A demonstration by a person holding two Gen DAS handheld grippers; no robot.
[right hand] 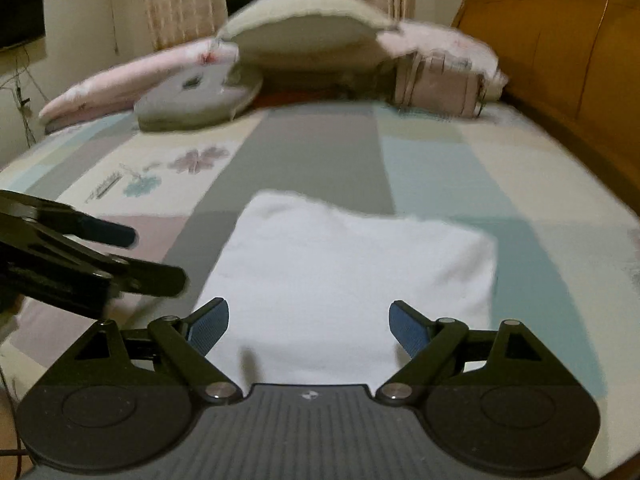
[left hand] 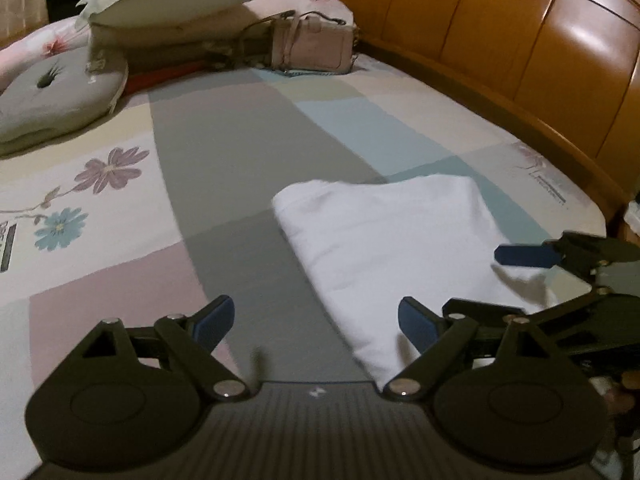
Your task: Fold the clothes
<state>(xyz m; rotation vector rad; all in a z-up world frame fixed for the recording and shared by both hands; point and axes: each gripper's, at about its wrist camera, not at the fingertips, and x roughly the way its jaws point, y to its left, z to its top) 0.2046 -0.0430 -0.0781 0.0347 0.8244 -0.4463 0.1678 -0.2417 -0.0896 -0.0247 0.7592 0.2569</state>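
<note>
One white folded cloth (right hand: 348, 276) lies flat on the patchwork bedspread (left hand: 224, 148), near the bed's edge. It sits just ahead of the right claw (right hand: 308, 326), whose blue pads (right hand: 406, 330) stand wide apart over its near edge, gripping nothing. From the left wrist's view the cloth (left hand: 384, 240) lies ahead and to the right of the left claw (left hand: 316, 324), also spread wide and empty over grey fabric. Farther off sit a grey cushion (left hand: 56, 100), pillows (left hand: 172, 0), a pink bag (left hand: 312, 46) and the wooden headboard (left hand: 520, 36).
</note>
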